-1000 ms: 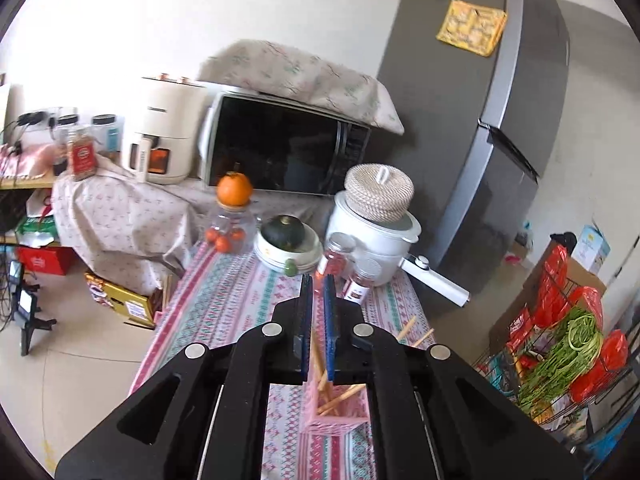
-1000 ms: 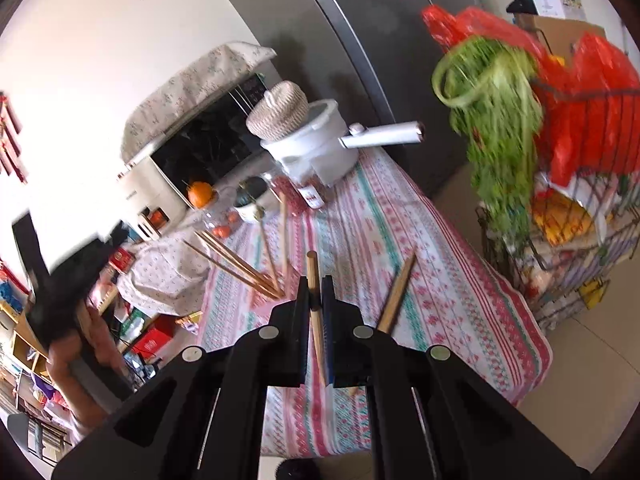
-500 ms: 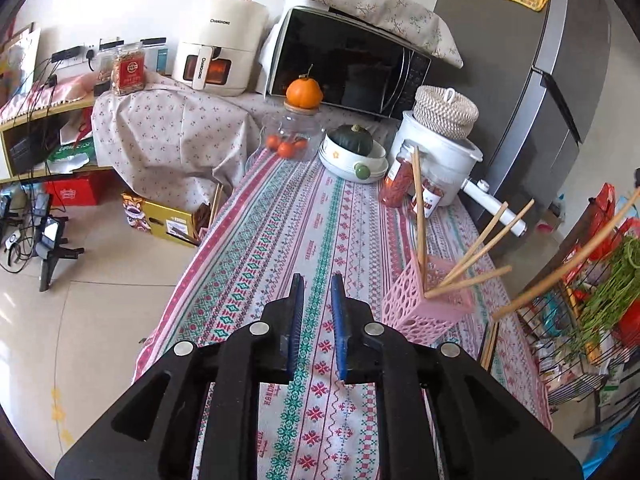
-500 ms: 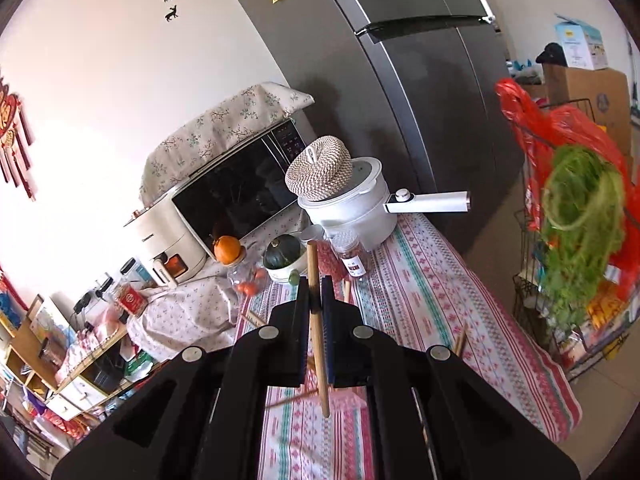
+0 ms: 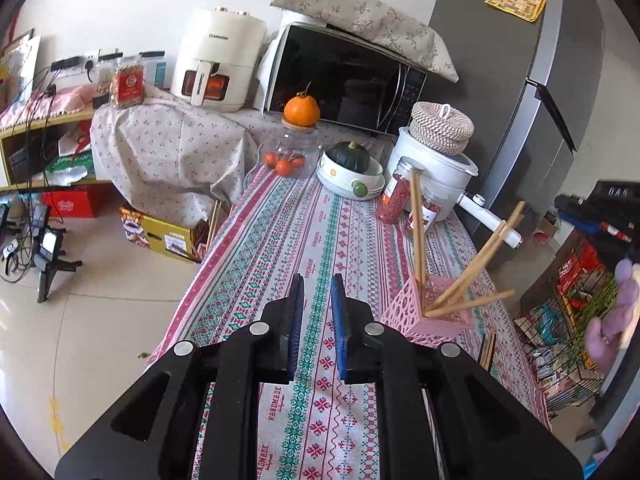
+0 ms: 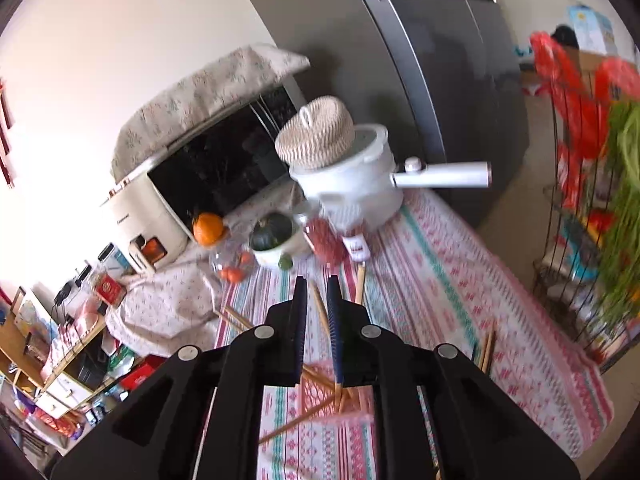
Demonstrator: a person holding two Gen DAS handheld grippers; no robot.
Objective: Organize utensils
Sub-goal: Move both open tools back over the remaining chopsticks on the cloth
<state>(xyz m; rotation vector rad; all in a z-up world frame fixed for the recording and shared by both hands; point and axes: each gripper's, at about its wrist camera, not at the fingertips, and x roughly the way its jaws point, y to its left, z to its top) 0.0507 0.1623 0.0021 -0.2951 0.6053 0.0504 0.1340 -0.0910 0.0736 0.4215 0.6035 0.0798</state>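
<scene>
A pink perforated holder [image 5: 404, 312] stands on the patterned tablecloth [image 5: 280, 248] with several wooden chopsticks [image 5: 416, 224] leaning out of it. My left gripper [image 5: 318, 280] hovers to the left of the holder, jaws slightly apart with only cloth showing between them. My right gripper [image 6: 316, 284] is right above the holder [image 6: 320, 392] and its jaws are opening. One chopstick [image 6: 320, 312] stands loose between them, its lower end down in the holder. A loose pair of chopsticks [image 6: 487, 348] lies on the cloth to the right, also seen from the left wrist [image 5: 488, 350].
At the table's far end stand a white pot with a woven lid [image 5: 432, 160], spice jars [image 5: 394, 196], a bowl with a green squash [image 5: 350, 172] and a glass jar topped by an orange [image 5: 298, 136]. A wire rack with greens [image 6: 600, 200] stands right of the table.
My left gripper has dropped down and back from above the holder and parted its jaws a little. My right gripper carried a chopstick over the holder and loosened on it.
</scene>
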